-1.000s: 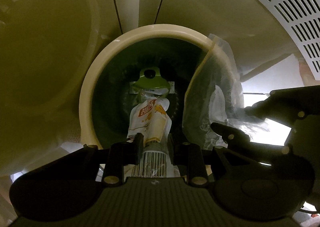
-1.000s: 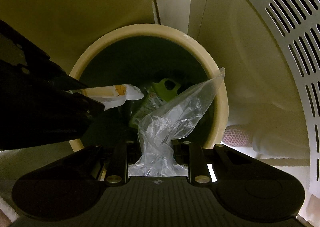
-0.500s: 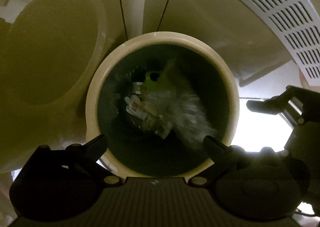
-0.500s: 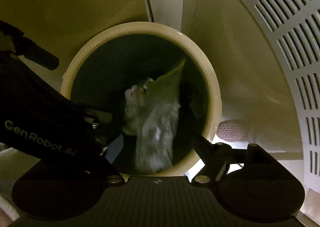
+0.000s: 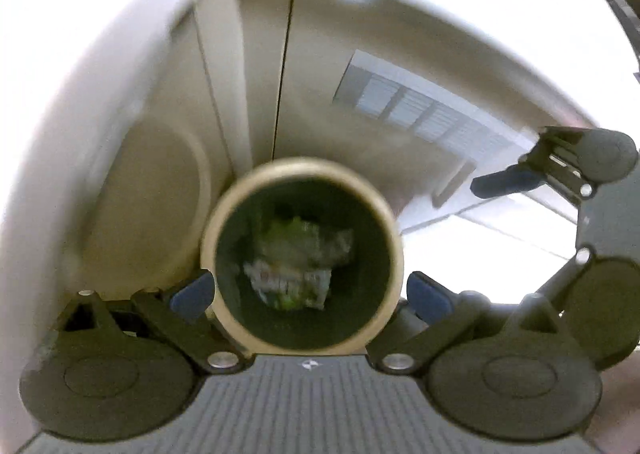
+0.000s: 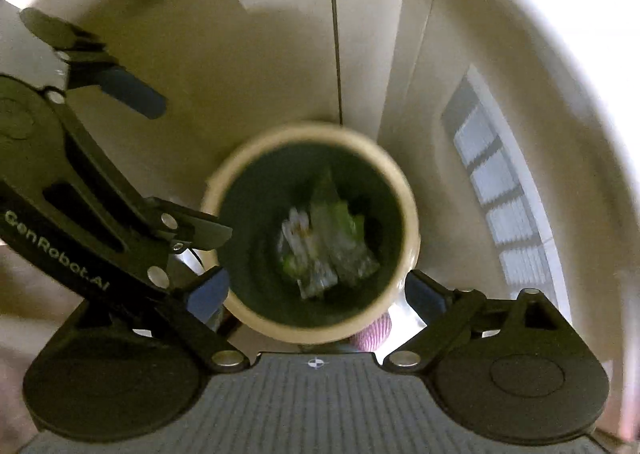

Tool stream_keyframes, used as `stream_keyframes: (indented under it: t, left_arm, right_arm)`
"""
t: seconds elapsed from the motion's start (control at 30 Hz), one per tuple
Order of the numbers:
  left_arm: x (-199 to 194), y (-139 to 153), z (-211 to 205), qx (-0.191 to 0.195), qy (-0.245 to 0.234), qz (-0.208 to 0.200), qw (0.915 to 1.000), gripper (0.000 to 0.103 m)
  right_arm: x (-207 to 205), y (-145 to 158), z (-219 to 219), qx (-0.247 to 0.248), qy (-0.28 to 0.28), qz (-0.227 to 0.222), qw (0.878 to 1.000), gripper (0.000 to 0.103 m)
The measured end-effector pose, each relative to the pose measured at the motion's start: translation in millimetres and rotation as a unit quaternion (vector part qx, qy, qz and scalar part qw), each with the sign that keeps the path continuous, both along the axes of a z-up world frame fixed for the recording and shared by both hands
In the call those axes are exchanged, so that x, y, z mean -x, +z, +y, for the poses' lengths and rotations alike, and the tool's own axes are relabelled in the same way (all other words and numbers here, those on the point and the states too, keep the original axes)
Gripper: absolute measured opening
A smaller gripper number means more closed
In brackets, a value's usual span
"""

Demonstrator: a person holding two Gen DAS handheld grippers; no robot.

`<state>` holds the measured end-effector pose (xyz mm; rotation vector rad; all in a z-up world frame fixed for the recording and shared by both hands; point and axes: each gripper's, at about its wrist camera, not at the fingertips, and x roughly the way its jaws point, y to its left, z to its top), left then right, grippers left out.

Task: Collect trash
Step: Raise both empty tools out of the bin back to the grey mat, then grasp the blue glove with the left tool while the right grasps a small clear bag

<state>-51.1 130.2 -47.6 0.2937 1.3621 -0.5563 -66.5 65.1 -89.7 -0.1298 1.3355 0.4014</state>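
A round bin with a cream rim [image 5: 300, 165] and a dark liner stands straight below both grippers. Crumpled trash [image 5: 296, 266] lies at its bottom: a white and orange wrapper, green packaging and clear plastic, all blurred. In the right wrist view the same rim [image 6: 312, 131] and trash pile [image 6: 320, 242] show. My left gripper [image 5: 308, 295] is open and empty, well above the bin. My right gripper [image 6: 316, 292] is also open and empty. One finger [image 5: 504, 179] of the right gripper shows at the right of the left wrist view.
Cream panels with dark seams rise behind the bin. A slatted vent grille [image 6: 508, 206] sits to the right. A pink mesh item [image 6: 376, 330] lies by the bin's near side. A round cream disc [image 5: 148, 210] is left of the bin. A white curved edge frames both views.
Both grippers opened and let go: the wrapper and the clear plastic bag fell into the bin. Since then both grippers have risen, so the bin looks smaller and the scene brighter.
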Motion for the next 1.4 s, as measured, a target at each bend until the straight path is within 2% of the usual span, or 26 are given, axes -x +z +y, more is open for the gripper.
stream_keyframes:
  t: [0.17, 0.33, 0.5, 0.6, 0.67, 0.8, 0.93, 1.13, 1.4]
  left_arm:
    - [-3, 57, -3, 0.041, -0.016, -0.063, 0.9971, 0.102]
    - [-7, 108, -11, 0.076, -0.015, -0.119, 0.9899, 0.102]
    - [-14, 142, -14, 0.101, 0.022, -0.180, 0.9782, 0.102]
    - [-28, 162, -18, 0.113, 0.048, -0.203, 0.9714, 0.102]
    - [-38, 173, -26, 0.115, 0.056, -0.219, 0.9672, 0.103]
    - [-62, 192, -46, 0.133, 0.050, -0.244, 0.9594, 0.103]
    - [-99, 188, -89, 0.133, 0.021, -0.243, 0.9607, 0.103]
    - [-147, 153, -141, 0.113, -0.007, -0.201, 0.9731, 0.103]
    - [-187, 114, -184, 0.091, -0.020, -0.168, 0.9813, 0.103]
  right_arm:
    - [0, 59, -22, -0.034, -0.030, -0.053, 0.998, 0.099]
    - [4, 111, -40, -0.054, -0.067, -0.115, 0.990, 0.099]
    - [5, 157, -65, -0.054, -0.095, -0.198, 0.974, 0.101]
    - [-2, 176, -88, -0.038, -0.135, -0.254, 0.957, 0.103]
    - [-12, 176, -109, -0.038, -0.183, -0.278, 0.942, 0.103]
    - [-24, 176, -154, -0.039, -0.290, -0.288, 0.912, 0.103]
    - [-43, 156, -182, 0.004, -0.352, -0.281, 0.893, 0.103]
    - [-71, 124, -220, 0.042, -0.397, -0.244, 0.884, 0.103]
    - [-98, 90, -251, 0.063, -0.419, -0.209, 0.881, 0.103]
